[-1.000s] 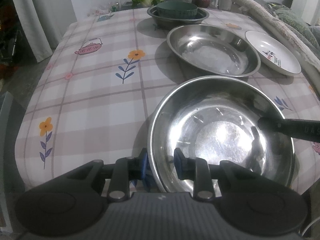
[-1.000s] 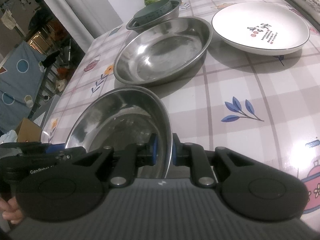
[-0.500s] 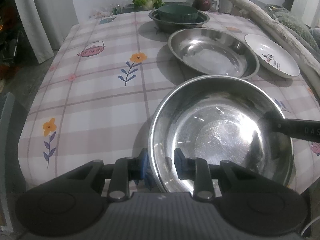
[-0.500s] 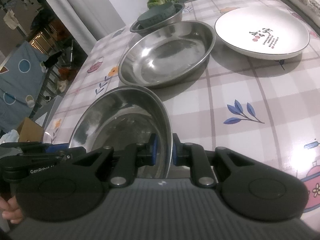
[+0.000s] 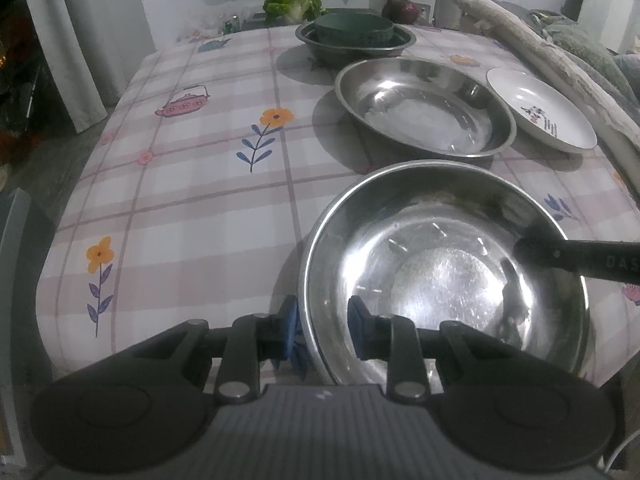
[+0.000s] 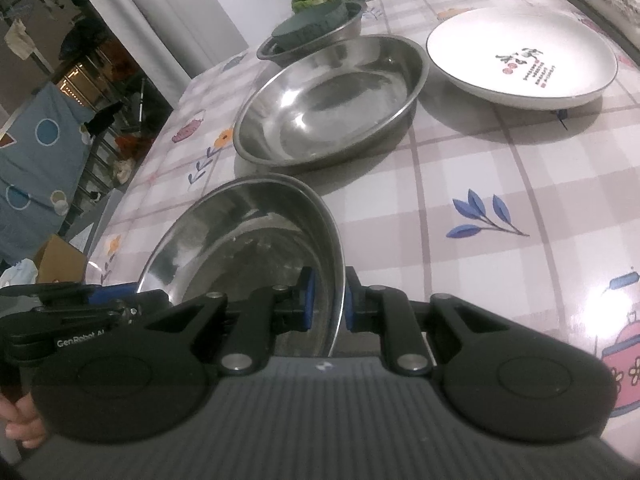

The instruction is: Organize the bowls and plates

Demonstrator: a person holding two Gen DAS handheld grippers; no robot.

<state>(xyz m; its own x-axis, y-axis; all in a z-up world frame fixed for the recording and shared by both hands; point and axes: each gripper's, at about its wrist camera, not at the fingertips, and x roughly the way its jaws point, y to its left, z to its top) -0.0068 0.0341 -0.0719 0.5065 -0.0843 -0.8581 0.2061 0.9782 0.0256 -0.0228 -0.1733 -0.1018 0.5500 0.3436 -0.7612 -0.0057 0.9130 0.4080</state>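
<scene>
Steel catching the light near the table's front edge: round shallow stainless-steel basin (image 5: 444,276), nearest of the dishes, lifted slightly and tilting, judging by the shadow beneath. Sitting over a plaid tablecloth printed with flowers and teapots (image 5: 192,184).

Left gripper (image 5: 322,330) straddling the basin's near-left rim, one blue pad (image 5: 289,332) outside the wall, the other inside; pinching that rim, no gap showing. Right gripper (image 6: 326,306) clamping the opposite rim, blue pads pressing thin metal from both sides; its black finger reaching in from the right edge of the left wrist view. Fingertips of a hand (image 6: 22,424) peeking at the lower left of the right wrist view.

Lying beyond the held basin, apart from it: second wide stainless-steel basin (image 5: 426,114), flat on the cloth. Resting just right of that, rims near or touching, cannot tell which: white ceramic plate with red and black print (image 5: 542,110). Standing farther back: dark green bowl (image 5: 354,28) nesting inside a deeper steel bowl (image 5: 356,42). Showing behind those: leafy green vegetable (image 5: 294,6).
</scene>
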